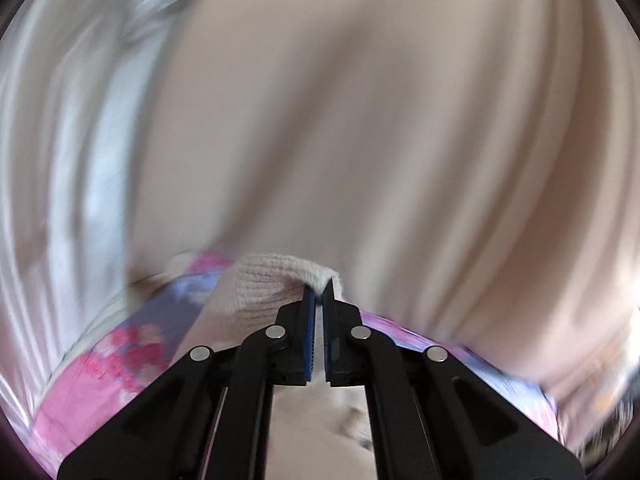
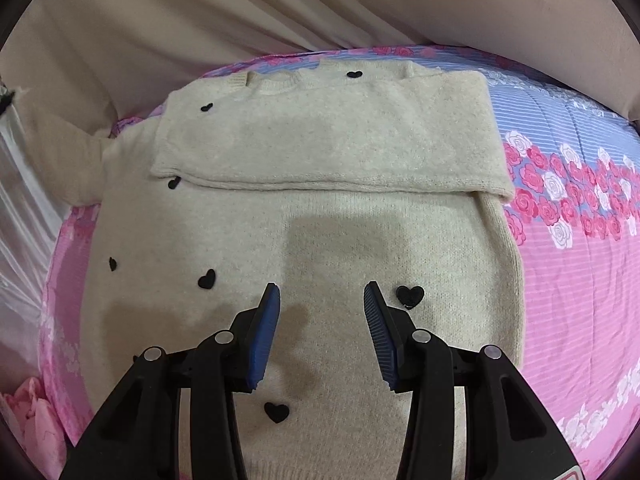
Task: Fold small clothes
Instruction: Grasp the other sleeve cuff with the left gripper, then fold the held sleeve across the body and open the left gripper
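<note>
A cream knit sweater (image 2: 320, 240) with small black hearts lies flat on a floral bedspread (image 2: 580, 240). One sleeve (image 2: 328, 140) is folded across its chest. The other sleeve (image 2: 76, 160) stretches out to the left edge of the right wrist view. My right gripper (image 2: 322, 292) hovers over the sweater's lower body, open, with nothing between its blue pads. In the blurred left wrist view, my left gripper (image 1: 319, 294) is shut on the ribbed cuff (image 1: 272, 280) of a cream sleeve, raised off the bedspread (image 1: 132, 344).
Beige fabric (image 2: 200, 20) hangs in folds behind the bed's far edge. A shiny white curtain (image 2: 20, 208) hangs at the left. A pink plush thing (image 2: 28, 412) sits at the lower left. Bare bedspread lies to the right of the sweater.
</note>
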Motion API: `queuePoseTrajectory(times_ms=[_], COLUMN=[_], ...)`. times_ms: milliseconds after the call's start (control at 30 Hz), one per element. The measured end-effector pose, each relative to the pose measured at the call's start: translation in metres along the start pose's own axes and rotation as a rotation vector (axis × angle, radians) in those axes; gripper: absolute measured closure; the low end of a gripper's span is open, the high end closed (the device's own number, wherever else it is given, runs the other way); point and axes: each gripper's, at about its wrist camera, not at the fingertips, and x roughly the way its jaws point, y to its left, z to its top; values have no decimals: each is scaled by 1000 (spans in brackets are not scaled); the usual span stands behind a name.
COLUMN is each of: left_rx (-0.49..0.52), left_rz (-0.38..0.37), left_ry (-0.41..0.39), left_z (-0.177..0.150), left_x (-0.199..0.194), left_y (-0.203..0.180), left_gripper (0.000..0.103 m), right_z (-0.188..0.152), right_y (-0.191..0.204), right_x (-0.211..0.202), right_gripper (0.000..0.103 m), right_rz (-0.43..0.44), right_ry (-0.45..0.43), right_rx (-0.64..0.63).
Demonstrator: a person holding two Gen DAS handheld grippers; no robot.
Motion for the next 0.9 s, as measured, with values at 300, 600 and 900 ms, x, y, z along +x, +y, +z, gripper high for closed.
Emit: queuePoseTrajectory(times_ms=[300, 600, 900], left_rx=[310, 181, 103], left_rz=[-341, -348, 167], left_ry=[86, 277, 326], left_z=[4, -74, -158], left_x=[21, 57, -26], left_y=[-188, -204, -60], left_gripper=[101, 65, 52], right_z=[-12, -8, 72], right_y=[-29, -38, 89], right_x=[-34, -44, 60], right_gripper=[60, 48, 48], right_rz=[18, 92, 334], right_ry=[-87, -95, 53], right_rx=[89, 93, -50])
